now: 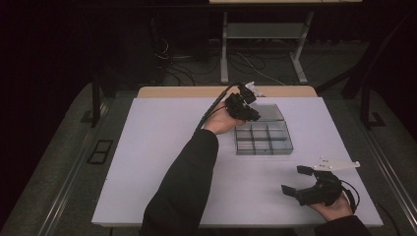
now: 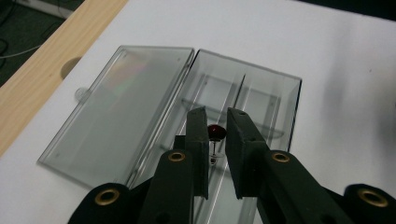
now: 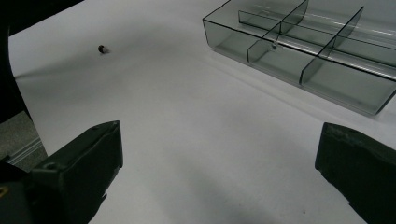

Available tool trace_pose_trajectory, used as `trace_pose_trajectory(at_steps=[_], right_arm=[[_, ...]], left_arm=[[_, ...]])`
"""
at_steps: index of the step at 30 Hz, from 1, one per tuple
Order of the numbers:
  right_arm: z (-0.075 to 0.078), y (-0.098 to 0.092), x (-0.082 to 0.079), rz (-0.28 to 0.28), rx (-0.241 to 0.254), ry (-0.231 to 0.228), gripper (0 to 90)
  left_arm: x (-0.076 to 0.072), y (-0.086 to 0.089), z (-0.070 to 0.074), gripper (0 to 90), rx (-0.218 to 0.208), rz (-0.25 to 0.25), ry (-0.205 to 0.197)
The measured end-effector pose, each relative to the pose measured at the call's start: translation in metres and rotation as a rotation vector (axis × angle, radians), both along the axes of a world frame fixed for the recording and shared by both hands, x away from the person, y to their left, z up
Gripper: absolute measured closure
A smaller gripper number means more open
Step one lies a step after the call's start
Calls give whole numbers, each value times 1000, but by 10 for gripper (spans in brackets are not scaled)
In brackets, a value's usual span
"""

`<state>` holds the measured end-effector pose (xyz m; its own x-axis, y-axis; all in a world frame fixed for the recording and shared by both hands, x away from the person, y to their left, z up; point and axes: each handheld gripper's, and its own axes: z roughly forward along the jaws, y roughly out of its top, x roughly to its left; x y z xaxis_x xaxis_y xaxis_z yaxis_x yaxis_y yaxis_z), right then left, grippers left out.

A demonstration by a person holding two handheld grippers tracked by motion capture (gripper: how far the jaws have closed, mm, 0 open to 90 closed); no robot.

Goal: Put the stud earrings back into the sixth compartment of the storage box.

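Nearest the high camera: right gripper (image 1: pixel 297 181), held low over the near right corner of the white table (image 1: pixel 162 162). Jaws spread wide, nothing between them; bare table surface visible in the gap in the right gripper view. Parked, taking no part in the work for now.

Farther off, past the table's middle toward the far edge: left gripper (image 2: pixel 217 140), carried by a hand (image 1: pixel 222 120) in a dark sleeve, poised over the clear compartment box (image 1: pixel 264 138). Box open, hinged lid (image 2: pixel 116 107) folded back flat on the table toward the far edge, beside the strip of bare wood. Dividers splitting the box into small cells.

Left jaws drawn close, a narrow gap remaining. In that gap, a small red-headed pin (image 2: pixel 215 132), head up, shank pointing down into a cell. Appears pinched between the jaws, though contact on both sides too fine to confirm.

Small dark item (image 3: pixel 101 48) lying loose on the table, well apart from the box, seen in the right gripper view. Identity too small to tell.

Step in hand, as judged: placing the pin into, or lifting it out of, a cell; direction not determinable. If placing: lower until the shank is clear of the dividers, then ease the jaws apart. If lifting: raise straight up, keeping the pinch steady.
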<state>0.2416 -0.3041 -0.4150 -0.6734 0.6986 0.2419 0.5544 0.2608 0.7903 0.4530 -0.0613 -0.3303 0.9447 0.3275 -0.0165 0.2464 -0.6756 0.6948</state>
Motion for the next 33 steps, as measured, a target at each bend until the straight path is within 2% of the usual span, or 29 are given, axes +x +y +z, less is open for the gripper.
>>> trace_pose_trajectory(at_steps=[7,10,16,22,28,33], right_arm=[[0,0,0,2,-2,-3,7],[0,0,1,4,-4,1,7],[0,0,1,6,-5,0,7],[0,1,1,7,-4,-1,7],[0,0,2,9,-4,-2,7],[0,0,2,9,-3,-3,7]], left_arm=[[6,-13,-12,780,-77,14,20],[11,-15,-19,780,-110,52,41],[19,-24,-33,780,-142,87,70],[24,-31,-47,780,-150,95,92],[26,-42,-66,780,-190,113,143],[26,-52,-74,780,-167,110,151]])
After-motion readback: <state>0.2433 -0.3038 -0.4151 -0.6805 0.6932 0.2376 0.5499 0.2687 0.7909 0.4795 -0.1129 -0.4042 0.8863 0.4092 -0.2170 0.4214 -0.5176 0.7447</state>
